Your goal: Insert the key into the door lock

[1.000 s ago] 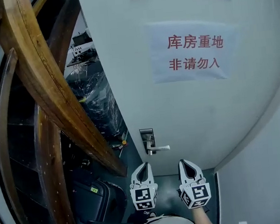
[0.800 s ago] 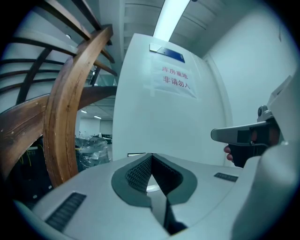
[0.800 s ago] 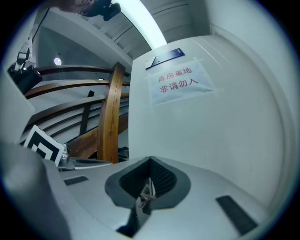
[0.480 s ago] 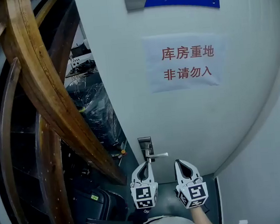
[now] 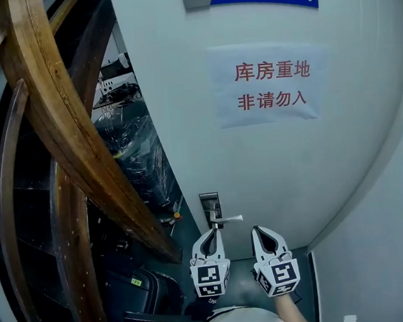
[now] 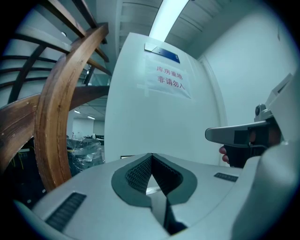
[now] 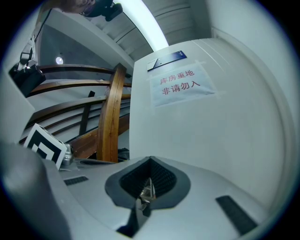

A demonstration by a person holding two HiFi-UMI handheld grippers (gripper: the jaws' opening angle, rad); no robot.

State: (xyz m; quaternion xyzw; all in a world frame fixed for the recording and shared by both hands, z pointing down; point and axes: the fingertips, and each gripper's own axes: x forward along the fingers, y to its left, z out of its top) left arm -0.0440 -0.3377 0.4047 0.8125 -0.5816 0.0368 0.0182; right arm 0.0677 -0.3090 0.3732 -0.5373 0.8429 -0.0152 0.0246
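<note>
The white door [image 5: 272, 164] carries a metal lock plate [image 5: 210, 205] with a lever handle [image 5: 225, 220] at its left edge. In the head view my left gripper [image 5: 209, 232] is shut just under the lever, its tips close to the plate; nothing shows between its pads [image 6: 140, 173]. My right gripper [image 5: 257, 231] hangs to the right of it, a little below the lever's end, apart from the door. In the right gripper view it [image 7: 150, 161] is shut on a small metal key [image 7: 148, 191]. The keyhole itself is too small to make out.
A curved wooden stair rail [image 5: 66, 133] sweeps down close on the left. Plastic-wrapped goods [image 5: 134, 152] fill the room beyond the door's left edge. A dark case [image 5: 139, 285] lies on the floor below. A paper sign [image 5: 268, 84] hangs on the door; a white wall [image 5: 391, 245] closes the right.
Both grippers now sit closer under the lever handle in the head view; the left one has risen slightly. Both jaws stay shut, and the key stays in the right one.
</note>
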